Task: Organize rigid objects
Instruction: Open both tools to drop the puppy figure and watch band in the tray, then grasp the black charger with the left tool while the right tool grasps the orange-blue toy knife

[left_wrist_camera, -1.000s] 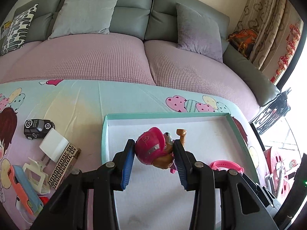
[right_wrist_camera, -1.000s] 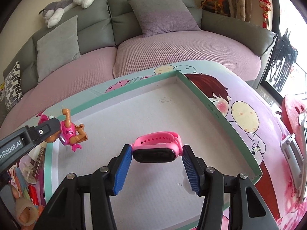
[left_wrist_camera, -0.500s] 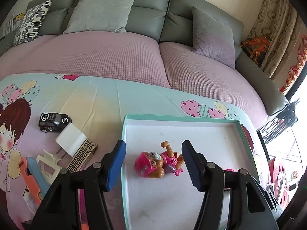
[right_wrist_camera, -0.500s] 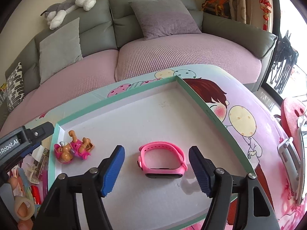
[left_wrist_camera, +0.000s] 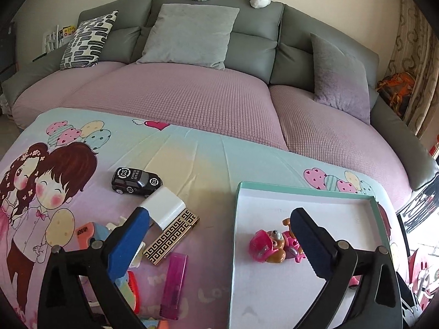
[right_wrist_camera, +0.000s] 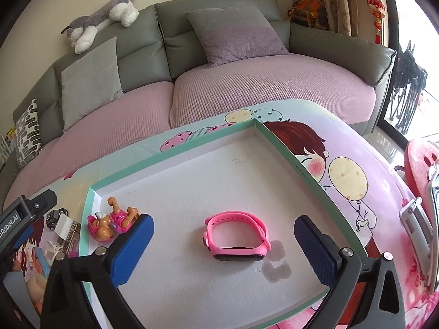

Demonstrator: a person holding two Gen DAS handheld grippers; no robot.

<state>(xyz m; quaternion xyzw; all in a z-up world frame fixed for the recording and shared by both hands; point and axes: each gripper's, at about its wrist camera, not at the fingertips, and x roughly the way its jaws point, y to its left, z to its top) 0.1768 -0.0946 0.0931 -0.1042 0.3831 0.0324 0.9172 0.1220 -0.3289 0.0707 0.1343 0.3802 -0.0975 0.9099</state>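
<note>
Both drops done: a sec ago my left gripper (left_wrist_camera: 219, 235) was clamped on the pup figure (left_wrist_camera: 274, 246) and my right gripper (right_wrist_camera: 223, 242) on the pink smartwatch (right_wrist_camera: 237, 235); now both jaws are opening, nearly full wide, pads touching nothing. Watch lies flat on the tray (right_wrist_camera: 192, 150) floor between the right pads, untouched; pup figure lies on its side near the tray's left wall, just beside the left gripper's right pad, not gripped. Left view has swung toward the loose pile on the cartoon tablecloth (left_wrist_camera: 192, 159), so I judge next pick comes from there.

Count: in tray 2 (1 pup, 1 watch). Outside, left of tray: 1 black toy car (left_wrist_camera: 136, 182); 1 white charger block (left_wrist_camera: 164, 205); 1 gold-pattern lighter (left_wrist_camera: 171, 237); 1 pink translucent lighter (left_wrist_camera: 174, 285); plus an orange/blue toy and white bits partly hidden behind my finger, can't count those. So at least 4 still to move.
</note>
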